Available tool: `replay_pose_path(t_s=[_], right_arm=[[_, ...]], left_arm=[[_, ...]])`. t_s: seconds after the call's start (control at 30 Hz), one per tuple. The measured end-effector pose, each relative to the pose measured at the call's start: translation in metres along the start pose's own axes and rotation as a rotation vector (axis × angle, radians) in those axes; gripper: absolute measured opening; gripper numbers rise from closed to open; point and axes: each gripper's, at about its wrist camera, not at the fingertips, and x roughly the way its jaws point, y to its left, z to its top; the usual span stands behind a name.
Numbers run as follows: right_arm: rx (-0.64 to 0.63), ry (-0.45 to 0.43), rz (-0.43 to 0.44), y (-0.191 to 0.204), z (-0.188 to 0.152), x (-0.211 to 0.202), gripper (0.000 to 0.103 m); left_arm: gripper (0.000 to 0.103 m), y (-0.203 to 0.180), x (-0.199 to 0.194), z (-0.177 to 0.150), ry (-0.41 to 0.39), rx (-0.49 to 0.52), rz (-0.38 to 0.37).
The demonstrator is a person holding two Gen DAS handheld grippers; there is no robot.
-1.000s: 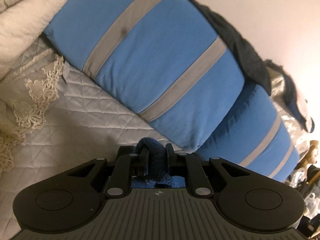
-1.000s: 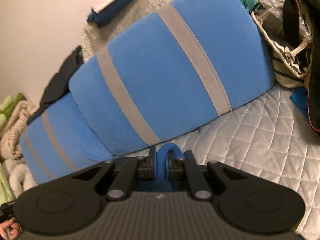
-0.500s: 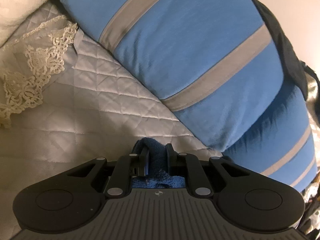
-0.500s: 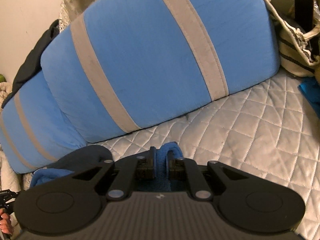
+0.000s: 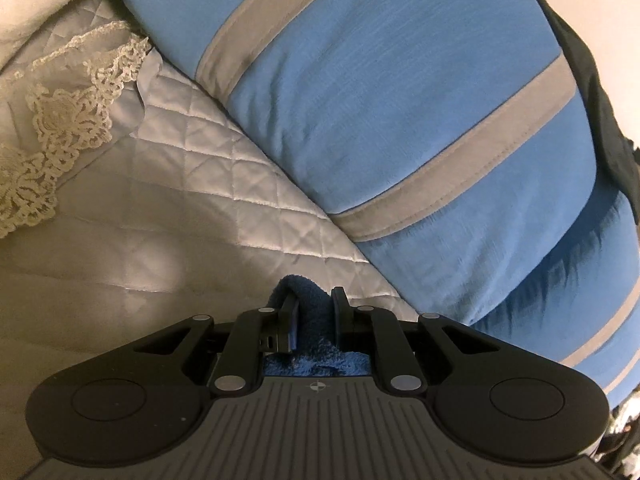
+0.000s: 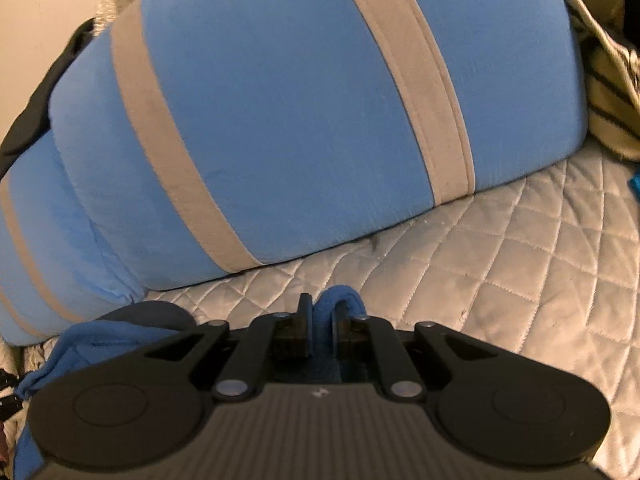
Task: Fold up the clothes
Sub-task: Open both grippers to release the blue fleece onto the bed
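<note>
Blue grey-striped cushions (image 5: 400, 120) lean on a quilted pale bedspread (image 6: 520, 260), by a plain wall (image 6: 48, 8).

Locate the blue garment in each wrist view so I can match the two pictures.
Left wrist view: the blue garment sits bottom centre, a fold pinched in the left tool.
Right wrist view: the blue garment is pinched bottom centre in the right tool, and more of it trails to the lower left.
Shared landmark: the blue pillow with grey stripes lying on the quilted bedspread.

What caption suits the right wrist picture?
Right gripper pinching blue cloth above quilted bedspread, facing striped blue pillow.
</note>
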Motion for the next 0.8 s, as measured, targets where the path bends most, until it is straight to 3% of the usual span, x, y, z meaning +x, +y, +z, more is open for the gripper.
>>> replay_pose_path(t_s=[0.17,0.23,0.27,0.33,0.4,0.43,0.47,0.53,0.67,0.73,0.8], right_arm=[[-0.022,0.003,-0.003,0.001,-0.003,0.012,0.010],[-0.010,0.007,0.016,-0.002,-0.003,0.014,0.018],[0.006,0.008,0.035,-0.004,-0.002,0.013,0.040],[0.045,0.000,0.093,-0.007,0.001,0.009,0.060],[0.067,-0.069,0.134,-0.006,0.004,-0.003,0.095],[0.069,-0.118,0.148,-0.005,0.006,-0.010,0.100],[0.078,-0.146,0.170,-0.004,0.009,-0.016,0.102],[0.085,-0.167,0.205,-0.001,0.015,-0.023,0.102],[-0.060,-0.187,0.171,0.025,0.018,-0.037,0.102],[-0.144,-0.189,0.153,0.040,0.014,-0.043,0.102],[-0.230,-0.183,0.133,0.054,0.010,-0.048,0.102]], left_arm=[[0.017,0.005,0.005,0.000,0.009,-0.026,-0.014],[0.017,0.009,0.005,0.003,0.019,-0.072,-0.040],[0.018,0.012,0.005,0.005,0.027,-0.101,-0.057],[0.020,0.016,0.005,0.010,0.047,-0.172,-0.090],[0.029,0.019,0.003,0.013,0.045,-0.250,-0.146],[0.040,0.020,0.001,0.014,0.042,-0.289,-0.177],[0.056,0.020,-0.002,0.016,0.023,-0.315,-0.204],[0.077,0.016,-0.012,0.020,-0.052,-0.340,-0.251],[0.081,-0.004,-0.036,0.030,-0.151,-0.254,-0.202],[0.081,-0.021,-0.045,0.030,-0.169,-0.126,-0.111],[0.081,-0.043,-0.051,0.018,-0.168,0.072,-0.038]])
